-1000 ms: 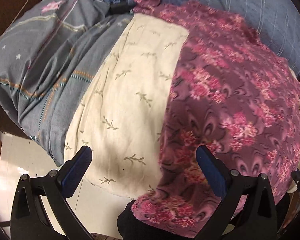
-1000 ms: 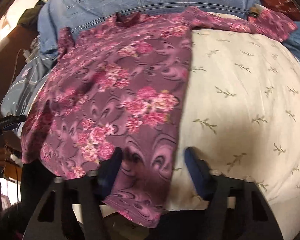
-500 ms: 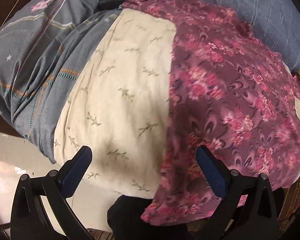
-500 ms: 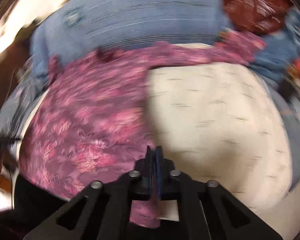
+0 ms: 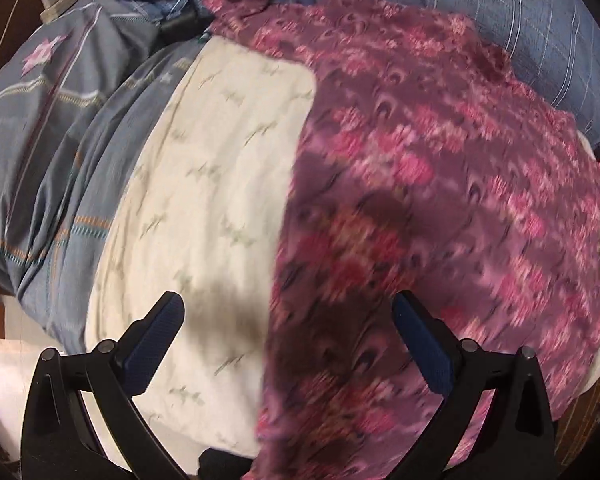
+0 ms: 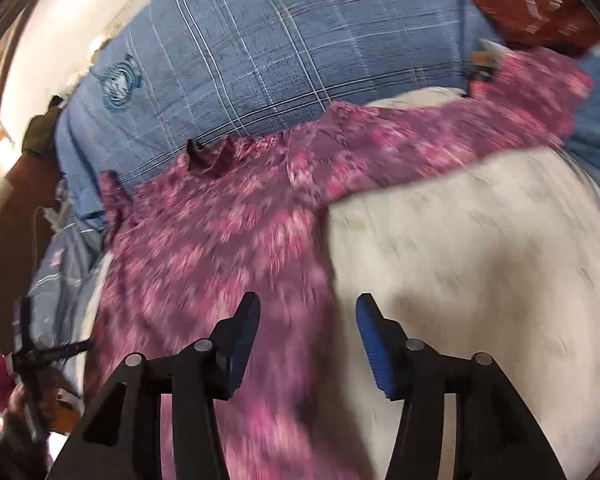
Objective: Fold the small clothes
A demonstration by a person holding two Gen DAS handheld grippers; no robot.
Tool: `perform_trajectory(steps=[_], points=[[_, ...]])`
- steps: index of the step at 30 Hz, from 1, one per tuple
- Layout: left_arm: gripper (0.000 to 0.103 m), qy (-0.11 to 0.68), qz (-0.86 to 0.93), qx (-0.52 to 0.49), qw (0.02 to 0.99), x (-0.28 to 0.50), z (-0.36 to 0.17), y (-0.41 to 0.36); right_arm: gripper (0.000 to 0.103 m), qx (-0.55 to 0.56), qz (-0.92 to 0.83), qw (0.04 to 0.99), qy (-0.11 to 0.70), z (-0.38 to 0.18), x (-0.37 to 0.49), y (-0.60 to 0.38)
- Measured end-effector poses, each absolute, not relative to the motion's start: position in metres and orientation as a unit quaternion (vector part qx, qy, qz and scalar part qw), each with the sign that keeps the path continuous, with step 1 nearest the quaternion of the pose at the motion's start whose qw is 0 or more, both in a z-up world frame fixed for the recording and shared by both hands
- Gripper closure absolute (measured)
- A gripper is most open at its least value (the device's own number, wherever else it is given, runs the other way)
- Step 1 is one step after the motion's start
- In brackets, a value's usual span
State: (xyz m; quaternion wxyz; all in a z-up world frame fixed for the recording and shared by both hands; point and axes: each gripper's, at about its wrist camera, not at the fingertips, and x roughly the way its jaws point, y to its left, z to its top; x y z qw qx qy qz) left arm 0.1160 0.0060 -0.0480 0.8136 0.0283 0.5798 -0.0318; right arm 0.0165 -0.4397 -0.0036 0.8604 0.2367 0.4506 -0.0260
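Right hand-held gripper (image 6: 308, 340): jaws opening, pads clear of the cloth, nothing gripped; it hangs above the side edge of the floral shirt (image 6: 220, 248). Left hand-held gripper (image 5: 288, 344): jaws spread wide and empty above the shirt's other edge. The purple-pink shirt (image 5: 420, 200) lies flat on a cream leaf-print sheet (image 5: 220, 180) on the bed, one sleeve stretched out toward a blue checked pillow (image 6: 280, 48). A grey striped quilt (image 5: 52, 140) lies beside the sheet.
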Motion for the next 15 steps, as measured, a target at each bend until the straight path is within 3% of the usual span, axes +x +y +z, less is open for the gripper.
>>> perform_trajectory(steps=[3, 4, 5, 6, 11, 15], points=[[0.000, 0.576, -0.034, 0.038, 0.816, 0.127, -0.051, -0.008, 0.051, 0.230, -0.045, 0.852, 0.468, -0.027, 0.062, -0.436], [0.000, 0.574, -0.031, 0.046, 0.817, 0.134, -0.054, -0.014, 0.056, 0.234, -0.038, 0.847, 0.476, -0.037, 0.075, -0.434], [0.000, 0.572, -0.027, 0.051, 0.818, 0.139, -0.054, -0.016, 0.081, 0.233, -0.025, 0.843, 0.484, -0.043, 0.082, -0.431], [0.000, 0.569, -0.025, 0.055, 0.820, 0.144, -0.054, -0.019, 0.098, 0.214, -0.015, 0.843, 0.494, -0.046, 0.091, -0.425], [0.000, 0.543, 0.001, 0.052, 0.838, 0.177, -0.059, -0.025, 0.099, 0.197, -0.027, 0.878, 0.436, -0.011, 0.102, -0.450], [0.000, 0.529, 0.004, 0.029, 0.848, 0.187, -0.078, -0.025, 0.100, 0.168, -0.063, 0.842, 0.509, -0.049, 0.114, -0.468]])
